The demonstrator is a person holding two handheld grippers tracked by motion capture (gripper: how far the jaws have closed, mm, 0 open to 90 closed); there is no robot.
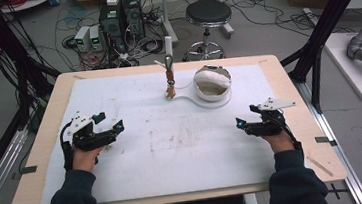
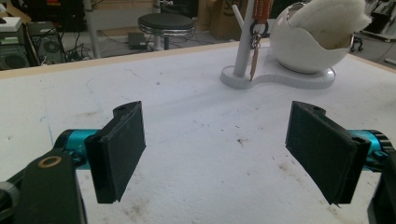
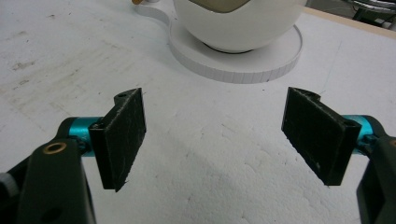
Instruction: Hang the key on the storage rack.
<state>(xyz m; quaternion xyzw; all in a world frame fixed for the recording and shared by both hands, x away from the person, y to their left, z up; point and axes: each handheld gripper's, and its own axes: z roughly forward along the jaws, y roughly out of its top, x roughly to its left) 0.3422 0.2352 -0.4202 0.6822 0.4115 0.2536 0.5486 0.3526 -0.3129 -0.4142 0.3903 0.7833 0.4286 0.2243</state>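
Note:
A white egg-shaped bowl (image 1: 212, 82) with a pale cushion inside stands on a white base (image 1: 189, 100) at the back middle of the table. A thin white post (image 1: 168, 45) rises from that base, and a brown keyring strap (image 1: 169, 76) hangs from it. The left gripper view shows the bowl (image 2: 308, 42), the post (image 2: 243, 51) and the hanging keys (image 2: 255, 44) ahead. My left gripper (image 1: 111, 125) rests at the left, jaws wide apart with nothing between them (image 2: 224, 154). My right gripper (image 1: 245, 124) rests at the right, open and empty (image 3: 219, 140), facing the bowl (image 3: 238, 23).
A stained white foam sheet (image 1: 173, 143) covers the wooden table (image 1: 286, 71). Beyond the far edge stand a black stool (image 1: 207, 14), computer boxes (image 1: 120, 17) and loose cables on the floor. Black frame posts (image 1: 327, 22) flank the table on the right.

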